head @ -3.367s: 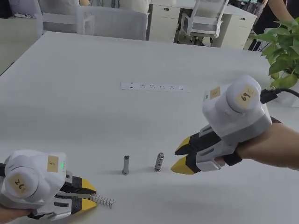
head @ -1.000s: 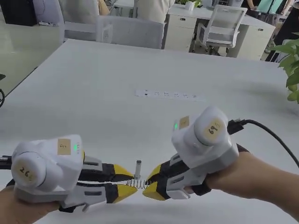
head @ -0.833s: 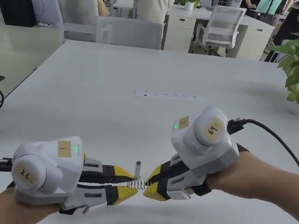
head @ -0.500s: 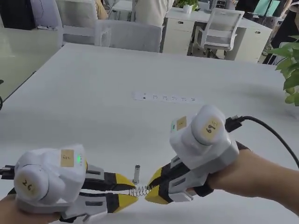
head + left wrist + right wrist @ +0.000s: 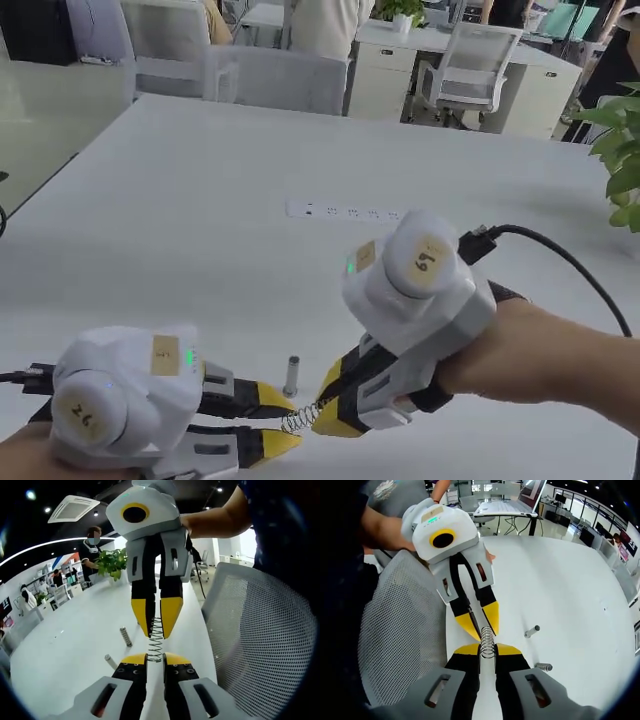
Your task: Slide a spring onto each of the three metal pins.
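Both grippers pinch one spring (image 5: 300, 416) between them. The left gripper (image 5: 272, 426) has its jaws pressed together on one end and the right gripper (image 5: 322, 404) on the other. The spring's long axis runs roughly level from jaw to jaw, above the counter (image 5: 200, 230). The bare pin (image 5: 291, 374) stands upright just beyond the spring's middle, about equally near both grippers. One end probably has to be freed and the spring tipped upright before it can go over the pin.
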The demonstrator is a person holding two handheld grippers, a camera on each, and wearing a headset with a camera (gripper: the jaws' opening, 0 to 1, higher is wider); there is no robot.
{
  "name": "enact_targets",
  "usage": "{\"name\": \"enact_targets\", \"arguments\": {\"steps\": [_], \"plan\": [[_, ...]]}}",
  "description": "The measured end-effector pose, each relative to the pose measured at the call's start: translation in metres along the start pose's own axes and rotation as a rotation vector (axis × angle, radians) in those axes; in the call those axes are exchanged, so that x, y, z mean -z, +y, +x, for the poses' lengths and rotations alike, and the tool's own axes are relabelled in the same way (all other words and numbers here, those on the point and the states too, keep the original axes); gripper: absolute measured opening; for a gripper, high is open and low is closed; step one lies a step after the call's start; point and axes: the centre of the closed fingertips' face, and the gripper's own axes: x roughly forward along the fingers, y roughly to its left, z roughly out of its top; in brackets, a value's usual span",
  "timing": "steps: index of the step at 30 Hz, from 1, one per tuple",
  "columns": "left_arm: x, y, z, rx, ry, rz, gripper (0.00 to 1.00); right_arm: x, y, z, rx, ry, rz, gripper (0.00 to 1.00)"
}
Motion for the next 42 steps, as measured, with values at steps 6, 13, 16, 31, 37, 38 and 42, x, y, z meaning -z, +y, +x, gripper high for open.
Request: {"name": "enact_targets", "arguments": {"steps": [6,13,16,31,37,38,42], "plan": [[0.0,-0.001,0.003,-0.001,-0.007,0.003,0.03,0.0,0.0,-0.001,-0.012,0.041,-0.005,0.08],[-0.004,-0.002,0.005,0.0,-0.047,-0.054,0.02,-0.004,0.001,-0.005,-0.019,0.069,-0.03,0.08],[-0.005,0.0,0.004,0.003,-0.07,-0.085,0.02,-0.007,0.002,-0.007,-0.018,0.064,-0.041,0.08],[-0.018,0.004,-0.001,0.015,-0.183,-0.213,0.01,-0.014,0.002,-0.008,-0.044,0.07,-0.099,0.09],[-0.017,0.005,-0.001,0.012,-0.197,-0.224,0.01,-0.015,0.0,-0.005,-0.051,0.079,-0.107,0.09],[-0.017,0.006,-0.002,0.012,-0.202,-0.233,0.01,-0.015,0.0,-0.005,-0.05,0.078,-0.11,0.09],[-0.017,0.007,-0.002,0.01,-0.215,-0.241,0.01,-0.016,-0.001,-0.005,-0.054,0.074,-0.111,0.1]]}}
